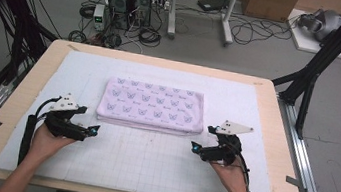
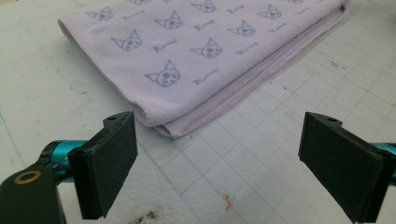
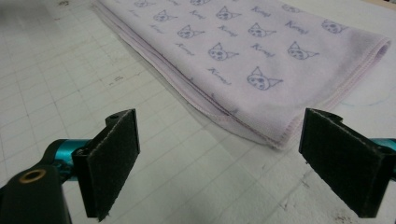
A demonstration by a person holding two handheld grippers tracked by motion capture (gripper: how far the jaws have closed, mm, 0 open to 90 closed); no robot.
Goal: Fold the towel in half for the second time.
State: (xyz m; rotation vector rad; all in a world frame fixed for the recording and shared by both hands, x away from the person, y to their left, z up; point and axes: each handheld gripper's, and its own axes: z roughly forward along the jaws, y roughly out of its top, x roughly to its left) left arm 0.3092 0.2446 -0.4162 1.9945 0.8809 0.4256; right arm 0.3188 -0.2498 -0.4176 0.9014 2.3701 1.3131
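— Jaws first: how do they stand?

— Both pairs are spread wide with nothing between the pads. The left gripper [image 1: 94,130] has bare gridded mat between its jaws in the left gripper view, and the right gripper [image 1: 193,147] shows the same in the right gripper view.

— Where is the cloth?

— The folded towel [image 1: 152,104], pale lilac with a printed cat-face pattern, lies flat on the white mat [image 1: 149,163], a little toward twelve o'clock of the mat's middle in the high view. Its long folded edges run from nine to three o'clock.

— And the grippers against it?

— Each sits just off a near corner. The left one is at about seven o'clock from the towel, the right one at about five o'clock, and both tips point inward toward each other. Neither touches the fabric.

— What do the gripper cameras show of the corners?

— In the left gripper view the towel [image 2: 205,56] ends in a stacked corner toward twelve o'clock of the jaws, close but apart. In the right gripper view the towel [image 3: 261,65] has its layered corner toward one o'clock, also apart.

— What carries the mat?

— A wooden table [image 1: 20,105].
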